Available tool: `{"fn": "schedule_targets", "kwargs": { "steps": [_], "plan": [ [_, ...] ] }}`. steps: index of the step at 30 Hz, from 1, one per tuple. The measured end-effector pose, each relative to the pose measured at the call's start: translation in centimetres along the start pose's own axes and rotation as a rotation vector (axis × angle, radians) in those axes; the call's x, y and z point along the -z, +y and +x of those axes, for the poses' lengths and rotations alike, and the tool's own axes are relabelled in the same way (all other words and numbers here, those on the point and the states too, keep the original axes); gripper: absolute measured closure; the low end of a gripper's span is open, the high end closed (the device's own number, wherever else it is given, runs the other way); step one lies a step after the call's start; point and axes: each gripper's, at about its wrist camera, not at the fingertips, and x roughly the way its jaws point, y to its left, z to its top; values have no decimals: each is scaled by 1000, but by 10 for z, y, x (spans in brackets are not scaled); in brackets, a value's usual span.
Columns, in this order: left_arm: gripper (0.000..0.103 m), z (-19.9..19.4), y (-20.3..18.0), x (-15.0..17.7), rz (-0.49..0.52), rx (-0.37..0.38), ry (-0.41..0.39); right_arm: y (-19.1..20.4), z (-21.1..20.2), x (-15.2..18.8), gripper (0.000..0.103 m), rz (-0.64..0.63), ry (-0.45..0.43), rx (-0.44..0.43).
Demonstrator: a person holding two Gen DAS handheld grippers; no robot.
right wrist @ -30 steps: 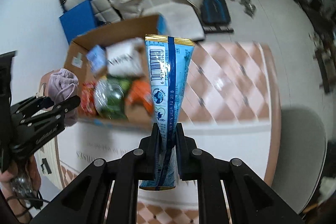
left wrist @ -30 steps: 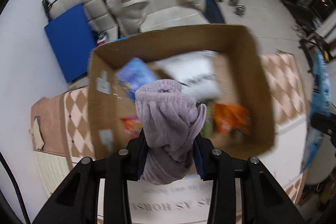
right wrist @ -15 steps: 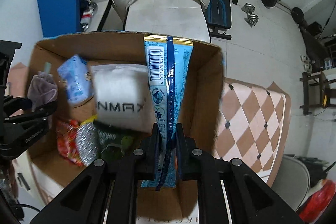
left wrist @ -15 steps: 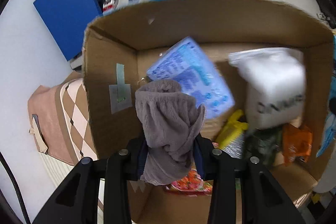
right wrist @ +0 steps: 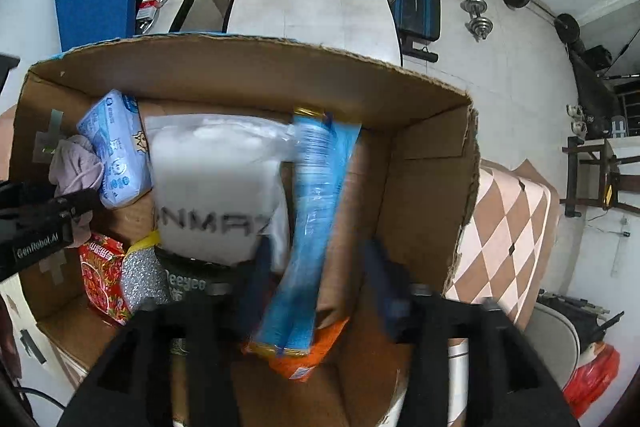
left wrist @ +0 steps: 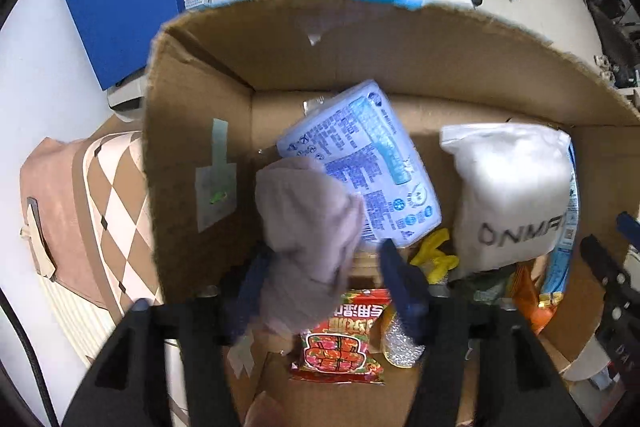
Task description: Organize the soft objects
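Where half a second ago both my claws gripped tight, my left claw (left wrist: pixel 320 279) now gapes wide, the fuzzy mauve towel bundle (left wrist: pixel 308 247) slumping blurred between its fingers over the brown cardboard box (left wrist: pixel 400 67). My right claw (right wrist: pixel 316 275) has spread too, and the long glossy blue snack packet (right wrist: pixel 312 227) tilts loose between its fingers, above a crinkly orange pouch (right wrist: pixel 316 351), beside the puffy white plastic bag (right wrist: pixel 216 187).
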Motion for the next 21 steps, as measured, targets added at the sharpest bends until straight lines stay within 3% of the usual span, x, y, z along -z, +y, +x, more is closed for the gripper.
{"fn": "schedule_targets", "kwargs": {
  "steps": [1,2,4,5,11,15,21],
  "plan": [
    [20,-5,1,2,-8,14,-13,1,-3,2,39,-5,-4,-4],
    [19,-12,2,6,-16,32,-29,1,-7,3,38,-5,-7,-8],
    [15,-23,3,14,-20,62,-48,1,-14,8,27,-6,-23,-26],
    [7,-28,4,20,-24,76,-56,2,-19,12,19,-7,-30,-33],
    [6,-53,-1,54,-35,107,-136,-4,-29,41,0,27,-49,-97],
    [6,-57,1,74,-59,121,-173,-5,-33,70,0,54,-78,-97],
    [6,-66,-6,108,-64,57,-243,-5,-44,105,0,104,-114,-122]
  ]
}}
